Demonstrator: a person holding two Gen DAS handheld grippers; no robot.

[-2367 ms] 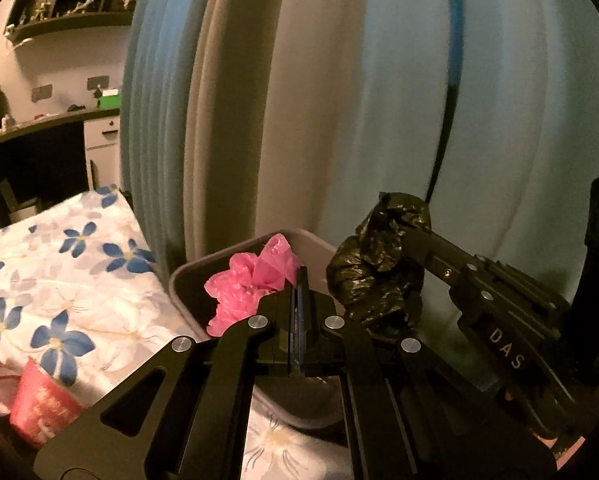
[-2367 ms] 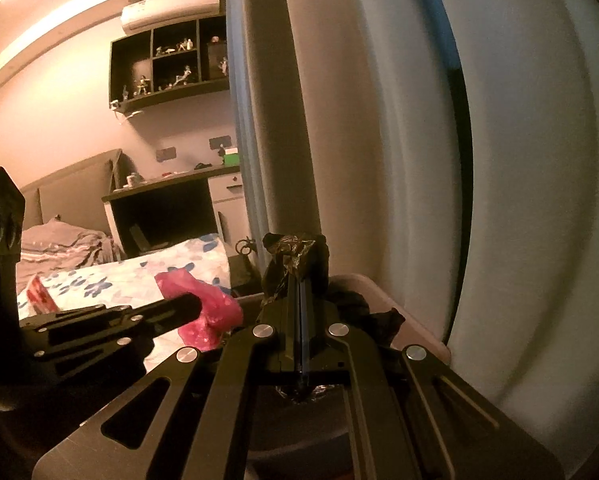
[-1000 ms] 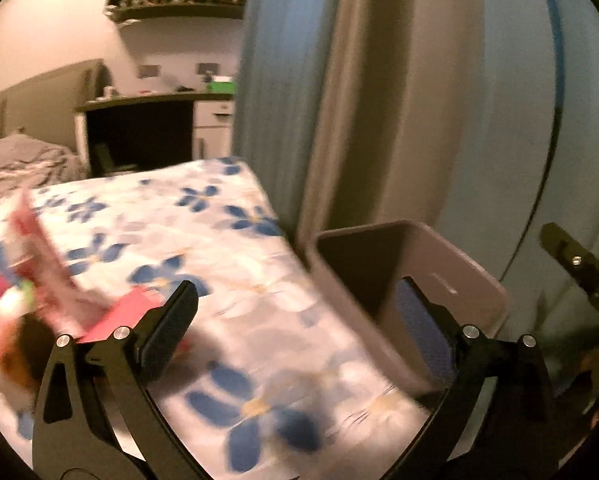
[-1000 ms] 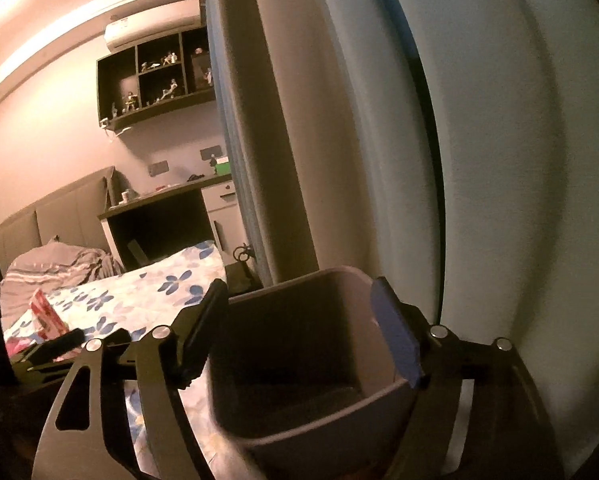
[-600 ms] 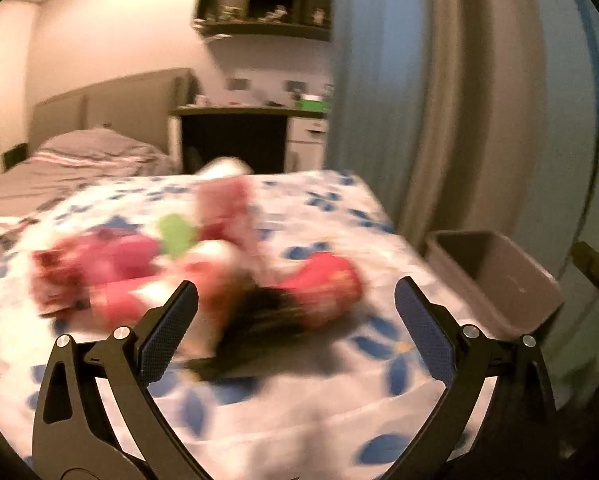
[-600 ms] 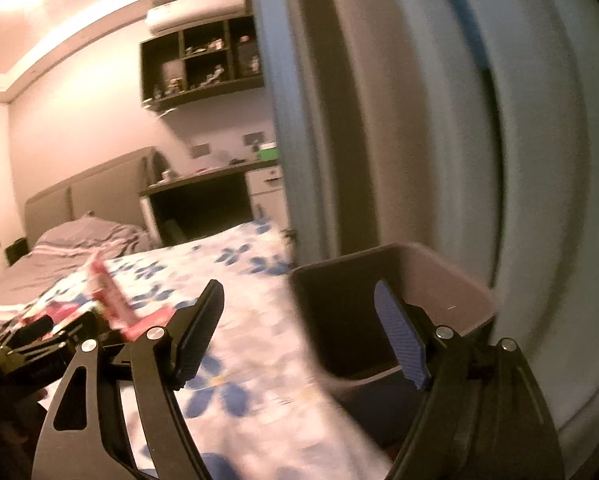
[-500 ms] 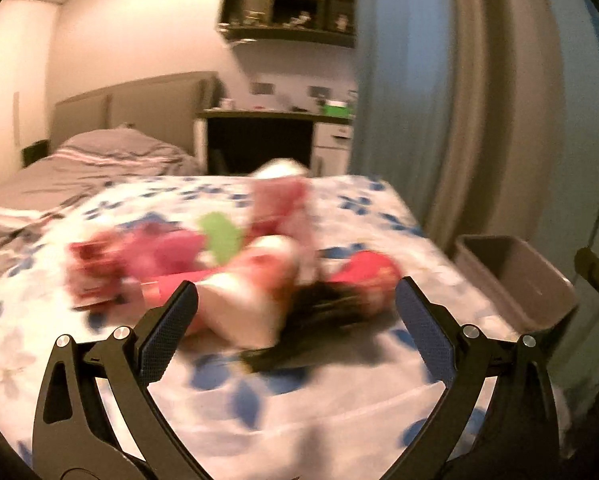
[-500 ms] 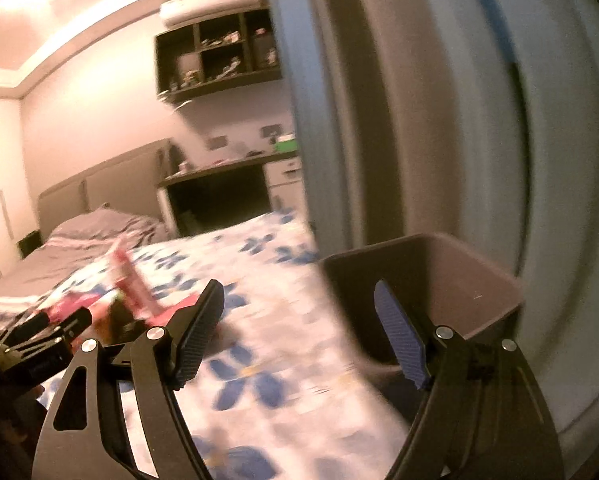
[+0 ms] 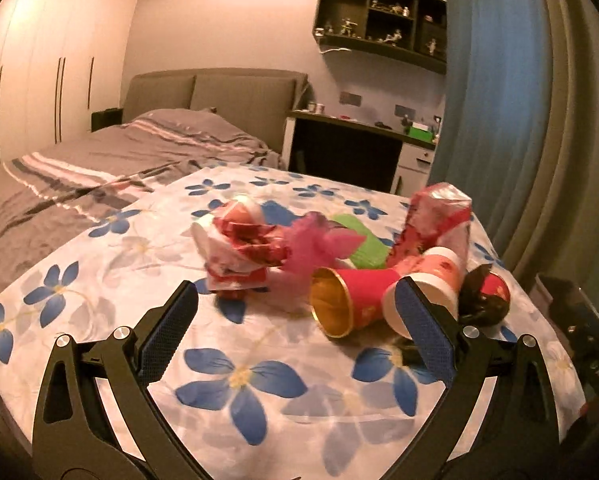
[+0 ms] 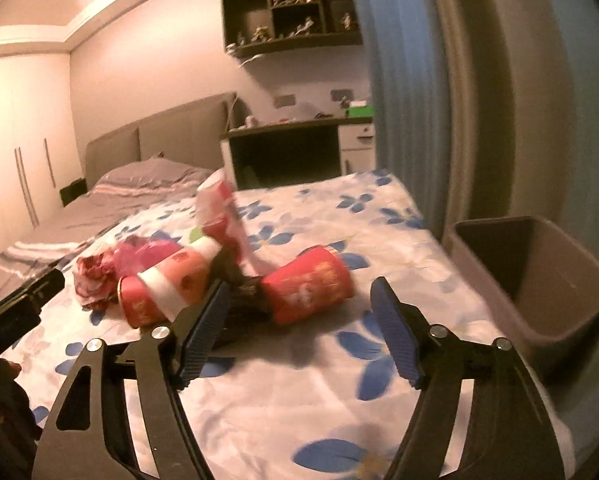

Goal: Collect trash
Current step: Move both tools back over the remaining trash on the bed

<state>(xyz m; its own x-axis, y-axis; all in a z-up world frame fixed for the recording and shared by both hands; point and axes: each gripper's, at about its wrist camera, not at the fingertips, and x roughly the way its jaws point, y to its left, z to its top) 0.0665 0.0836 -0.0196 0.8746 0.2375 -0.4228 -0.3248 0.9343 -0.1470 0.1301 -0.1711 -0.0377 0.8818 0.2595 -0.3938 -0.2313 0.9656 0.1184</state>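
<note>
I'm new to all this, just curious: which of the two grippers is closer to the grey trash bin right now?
Right. The right gripper is open with the bin just beyond its right finger. The left gripper is open over the trash pile; the bin is outside its view.

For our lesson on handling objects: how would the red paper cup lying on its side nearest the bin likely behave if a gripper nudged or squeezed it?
The red paper cup lies on its side, so a nudge would probably roll it in a curve. It looks thin-walled and empty, so likely light and easily crushed. The soft floral sheet may damp the roll.
</note>
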